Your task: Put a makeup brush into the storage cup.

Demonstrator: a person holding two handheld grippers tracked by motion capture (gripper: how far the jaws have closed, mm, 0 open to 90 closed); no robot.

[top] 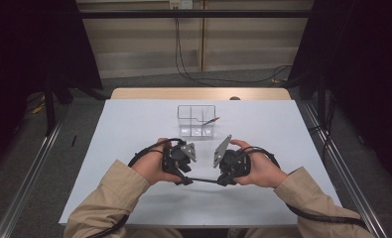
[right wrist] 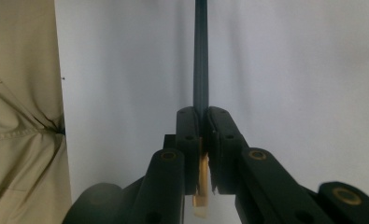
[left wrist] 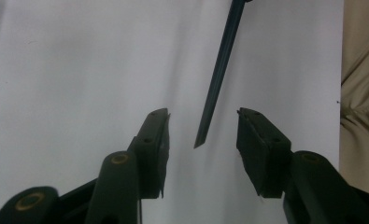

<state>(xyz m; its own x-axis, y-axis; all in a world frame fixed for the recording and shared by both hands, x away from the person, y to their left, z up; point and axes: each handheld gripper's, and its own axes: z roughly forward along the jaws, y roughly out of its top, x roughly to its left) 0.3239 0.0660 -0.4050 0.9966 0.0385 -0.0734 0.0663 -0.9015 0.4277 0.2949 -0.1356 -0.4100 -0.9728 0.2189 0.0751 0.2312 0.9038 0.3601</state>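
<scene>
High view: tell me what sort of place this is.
Probably a lab or recording workspace, not a home. A white table stands between dark curtains, metal rails run along the floor beside it, and loose cables trail across grey carpet to a wall socket.

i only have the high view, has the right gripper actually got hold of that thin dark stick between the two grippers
Observer: Yes. In the right gripper view the right gripper is shut on the thin dark stick, which runs straight out ahead of its jaws.
Operator: and the left one, gripping yet
Observer: No. In the left gripper view the left gripper is open. The stick's slanted tip sits between the jaws and touches neither pad.
Operator: anything behind the right jaws
Observer: A short yellowish piece shows between them lower down, apparently the stick's back end.
</scene>
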